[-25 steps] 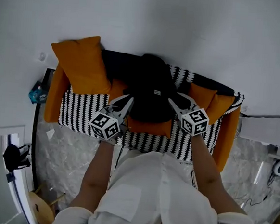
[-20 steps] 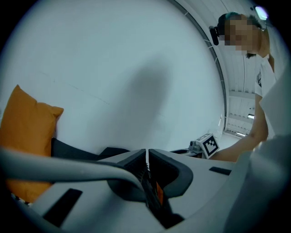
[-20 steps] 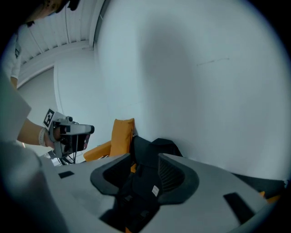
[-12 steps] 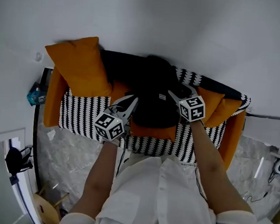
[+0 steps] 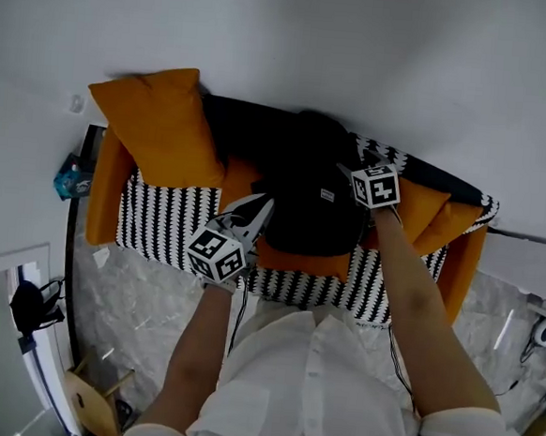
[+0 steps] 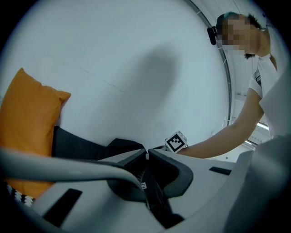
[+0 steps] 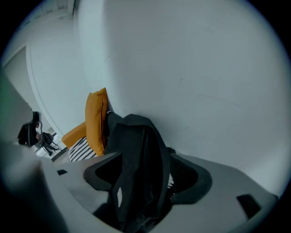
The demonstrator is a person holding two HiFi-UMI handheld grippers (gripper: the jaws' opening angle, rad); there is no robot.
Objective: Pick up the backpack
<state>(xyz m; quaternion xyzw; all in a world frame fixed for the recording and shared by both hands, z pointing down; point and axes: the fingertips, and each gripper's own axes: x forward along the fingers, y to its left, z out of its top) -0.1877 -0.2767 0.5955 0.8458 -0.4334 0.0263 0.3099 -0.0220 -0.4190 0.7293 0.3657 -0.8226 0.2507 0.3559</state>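
The black backpack [image 5: 313, 192] sits at the middle of the sofa [image 5: 103, 199], on its striped cover [image 5: 160, 218] and against the far backrest. It is just right of the big orange cushion [image 5: 158, 123] that leans on the wall [image 5: 380, 51].

The left gripper [image 5: 266, 204] is at the pack's near left edge. Its jaws are clenched tip to tip on a thin black strap [image 6: 152, 191] with a small label, which runs back through the hollow between them.

The right gripper [image 7: 143, 159] comes down at the pack's far right shoulder. Its jaws have just been opening and now stand wide apart. The pack's folded top rises between them, but the pads do not press on it, so nothing is grasped on that side.
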